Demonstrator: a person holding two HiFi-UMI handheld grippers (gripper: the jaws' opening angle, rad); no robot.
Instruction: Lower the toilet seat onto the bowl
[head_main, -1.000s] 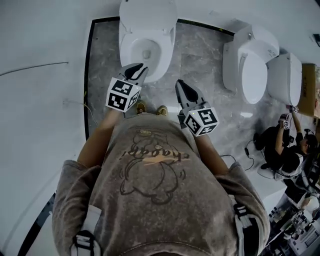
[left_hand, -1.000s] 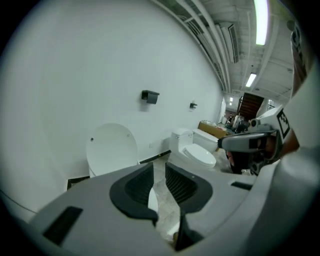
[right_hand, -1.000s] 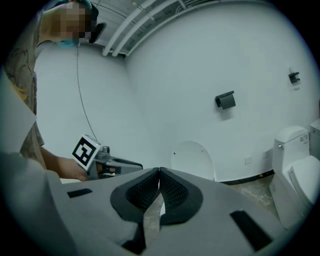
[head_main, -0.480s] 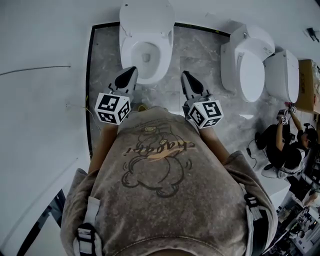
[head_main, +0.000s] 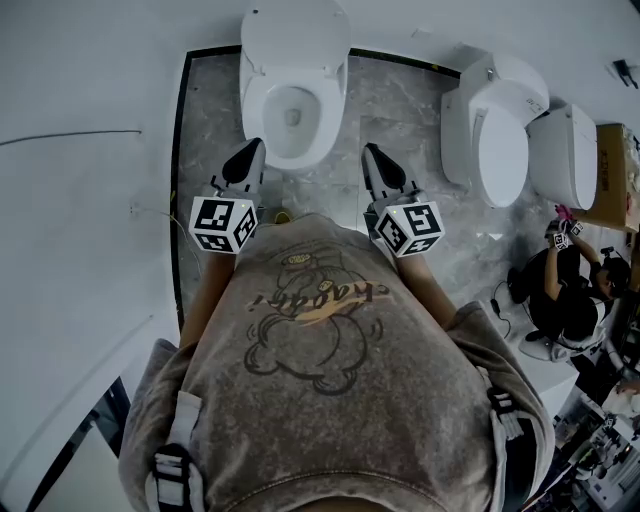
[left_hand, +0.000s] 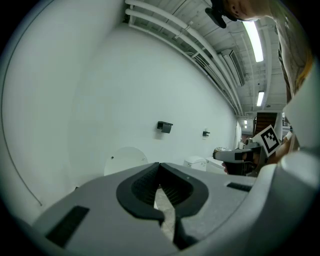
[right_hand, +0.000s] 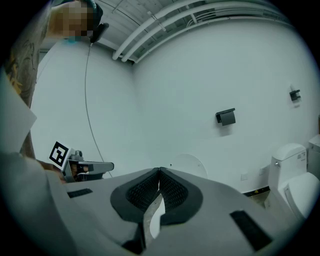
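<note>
A white toilet (head_main: 262, 100) stands at the top centre of the head view on grey marble floor. Its round lid (head_main: 296, 28) is upright against the wall and shows again as a pale disc, the lid (left_hand: 125, 159) (right_hand: 187, 165), in both gripper views. A white ring lies flat round the bowl opening; I cannot tell seat from rim. My left gripper (head_main: 250, 150) (left_hand: 159, 166) hangs shut and empty just left of the bowl's front. My right gripper (head_main: 370, 152) (right_hand: 159, 171) is shut and empty to the right of the bowl, apart from it.
Two more white toilets (head_main: 500, 130) (head_main: 570, 150) stand at the right. A person (head_main: 565, 295) crouches on the floor at the far right, beside a cardboard box (head_main: 615, 170). A black strip (head_main: 180, 180) borders the marble on the left. Black wall fittings (left_hand: 164, 126) (right_hand: 226, 116) hang above.
The left gripper has drawn back from over the bowl's front rim, moving left and toward the body. The right gripper shifted slightly up and right. Little has moved in the last half second.
</note>
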